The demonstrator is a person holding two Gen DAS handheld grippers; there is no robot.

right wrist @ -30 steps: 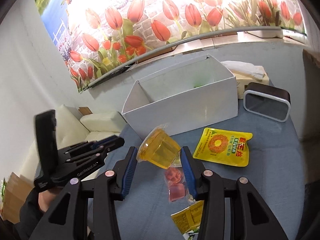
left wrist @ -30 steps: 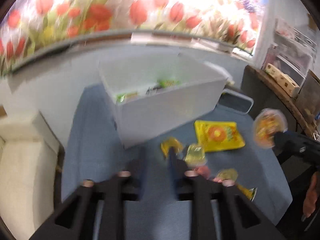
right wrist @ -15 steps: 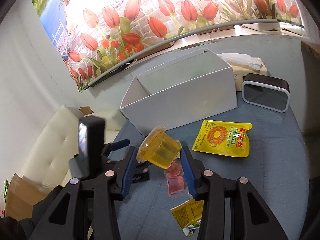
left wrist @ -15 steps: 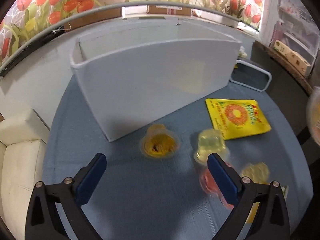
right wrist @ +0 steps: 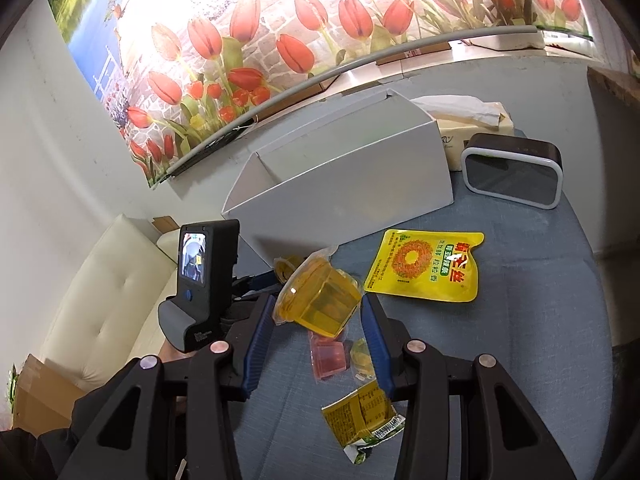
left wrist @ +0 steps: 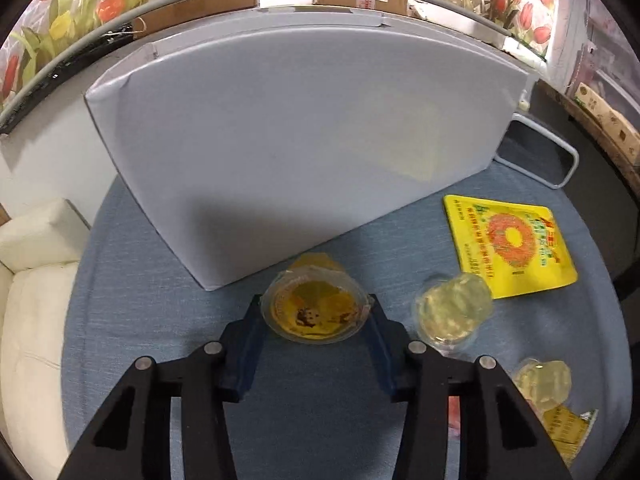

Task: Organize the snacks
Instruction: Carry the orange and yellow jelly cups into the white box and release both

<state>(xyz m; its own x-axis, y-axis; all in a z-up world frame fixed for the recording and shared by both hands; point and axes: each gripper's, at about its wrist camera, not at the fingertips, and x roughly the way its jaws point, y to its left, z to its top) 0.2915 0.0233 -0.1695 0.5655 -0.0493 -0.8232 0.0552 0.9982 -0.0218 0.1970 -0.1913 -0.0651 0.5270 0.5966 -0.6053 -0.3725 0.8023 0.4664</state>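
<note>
Left tongs (left wrist: pixel 316 312) closed around a jelly cup (left wrist: pixel 315 307) near the white box (left wrist: pixel 300 152), apparently gripping it; right tongs (right wrist: pixel 320 312) clamped another cup (right wrist: pixel 320 300), ready for boxing.

Probably a living room at home: a cream sofa (right wrist: pixel 96 300) beside the blue-clothed desk (right wrist: pixel 540 320), a tulip mural (right wrist: pixel 280 40), tissues (right wrist: pixel 472 120) and a clock (right wrist: pixel 514 176).

White box (left wrist: pixel 304 152) interior hidden behind near wall; pale jelly cup (left wrist: pixel 454 312) blurred.
</note>
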